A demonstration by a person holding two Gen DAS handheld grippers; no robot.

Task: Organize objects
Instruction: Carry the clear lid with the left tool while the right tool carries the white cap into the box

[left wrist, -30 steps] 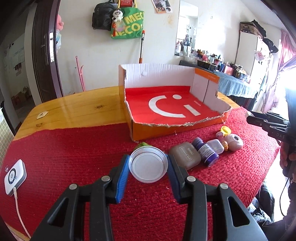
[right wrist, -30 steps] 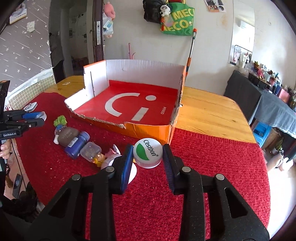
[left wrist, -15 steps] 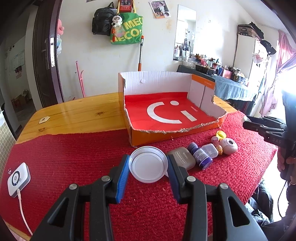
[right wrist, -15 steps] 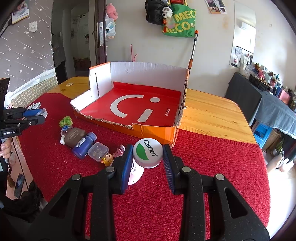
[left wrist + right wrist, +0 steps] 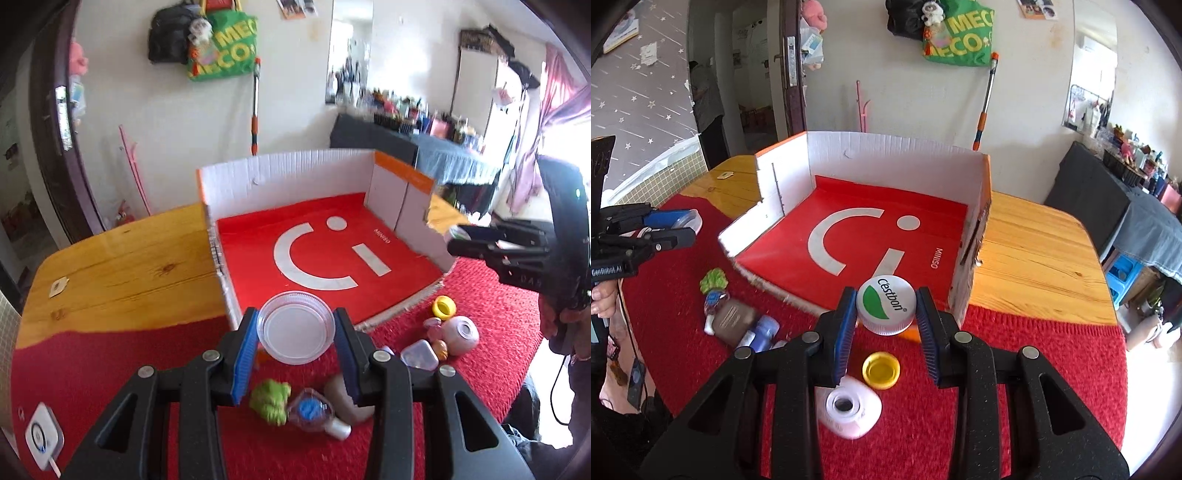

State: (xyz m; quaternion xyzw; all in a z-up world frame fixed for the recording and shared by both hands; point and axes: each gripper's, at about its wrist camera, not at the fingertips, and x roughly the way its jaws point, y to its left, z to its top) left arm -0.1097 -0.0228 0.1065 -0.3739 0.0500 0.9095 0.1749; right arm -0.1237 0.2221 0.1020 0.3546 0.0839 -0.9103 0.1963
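My left gripper point(image 5: 296, 328) is shut on a clear round plastic lid point(image 5: 295, 330), held above the torn front edge of the open cardboard box point(image 5: 288, 181). My right gripper point(image 5: 886, 306) is shut on a white bottle cap with a green mark point(image 5: 885, 303), held over the box's point(image 5: 979, 221) near right corner. Beneath the left gripper lie a green leafy toy point(image 5: 271, 400) and a small bottle with a blue cap point(image 5: 314, 411). Under the right gripper sit a yellow cap point(image 5: 881, 369) and a pink round container point(image 5: 849, 410).
A red knitted cloth point(image 5: 92, 369) covers the near part of the wooden table point(image 5: 122, 269). More small items lie on it: a clear square container point(image 5: 419, 354), a brown compact point(image 5: 733, 321), a blue bottle point(image 5: 764, 332). A white device point(image 5: 42, 435) with a cable sits far left.
Both grippers have risen and moved forward toward the box with the lid and the cap still held. The small items on the cloth now lie below and behind the fingertips.
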